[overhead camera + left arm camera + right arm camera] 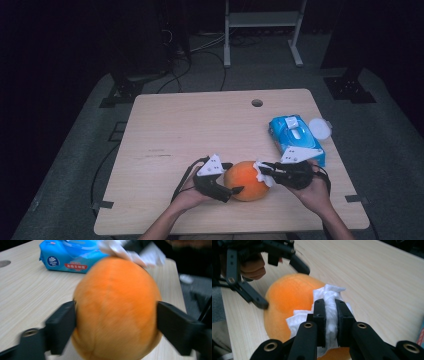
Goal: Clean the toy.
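A round orange fruit (245, 181) lies near the front edge of the wooden table (190, 130). My left gripper (232, 177) reaches in from its left, open, one jaw on either side of the fruit (116, 310) and close against it. In the left gripper view I cannot tell whether the pads press. My right gripper (262, 169) comes in from the right, shut on a crumpled white wipe (329, 293). The wipe lies against the top right of the fruit (289, 297). The left gripper (283, 287) straddles the fruit's far side in the right gripper view.
A blue pack of wet wipes (295, 137) lies behind my right gripper, with a round white lid (320, 129) beside it at the table's right edge. A cable hole (257, 103) sits near the far edge. Bare wood spreads to the left and the middle.
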Demonstrator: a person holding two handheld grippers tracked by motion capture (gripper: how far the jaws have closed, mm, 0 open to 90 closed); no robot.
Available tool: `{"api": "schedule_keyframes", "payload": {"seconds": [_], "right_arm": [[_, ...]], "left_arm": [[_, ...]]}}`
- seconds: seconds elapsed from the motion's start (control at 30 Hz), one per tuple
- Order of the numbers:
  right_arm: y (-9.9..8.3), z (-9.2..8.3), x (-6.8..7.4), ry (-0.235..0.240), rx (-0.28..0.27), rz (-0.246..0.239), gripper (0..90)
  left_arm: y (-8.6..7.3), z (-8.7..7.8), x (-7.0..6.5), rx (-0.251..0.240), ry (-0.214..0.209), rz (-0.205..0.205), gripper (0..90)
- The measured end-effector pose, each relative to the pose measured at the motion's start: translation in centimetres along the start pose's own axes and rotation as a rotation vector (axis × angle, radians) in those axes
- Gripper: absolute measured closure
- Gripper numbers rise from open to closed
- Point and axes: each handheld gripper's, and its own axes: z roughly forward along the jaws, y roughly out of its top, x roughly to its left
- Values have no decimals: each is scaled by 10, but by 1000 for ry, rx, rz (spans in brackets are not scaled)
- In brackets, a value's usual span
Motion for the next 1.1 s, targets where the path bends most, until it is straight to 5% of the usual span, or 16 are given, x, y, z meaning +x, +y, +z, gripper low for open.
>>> {"api": "schedule_keyframes", "payload": {"seconds": [0.1,0.13,0.3,0.43,0.63,0.73,0.97,1.1], "right_arm": [[-3,-1,-2,23,-3,24,797],[-3,-1,-2,30,-3,25,797],[3,-3,4,32,-27,20,799],[8,-2,9,40,-42,4,799],[21,13,40,98,-61,-67,797],[23,14,43,88,-51,-93,798],[12,2,16,44,-33,-24,799],[15,8,28,60,-41,-42,800]], "left_arm": [[-6,6,5,11,-52,-75,34],[-6,7,4,15,-79,-67,80],[4,-5,-1,-7,-30,29,269],[9,-10,-4,8,3,99,273],[11,-5,-21,47,31,242,270],[10,-5,-21,42,33,244,270],[8,-2,-22,17,18,234,248],[10,1,-26,46,21,268,240]]}}
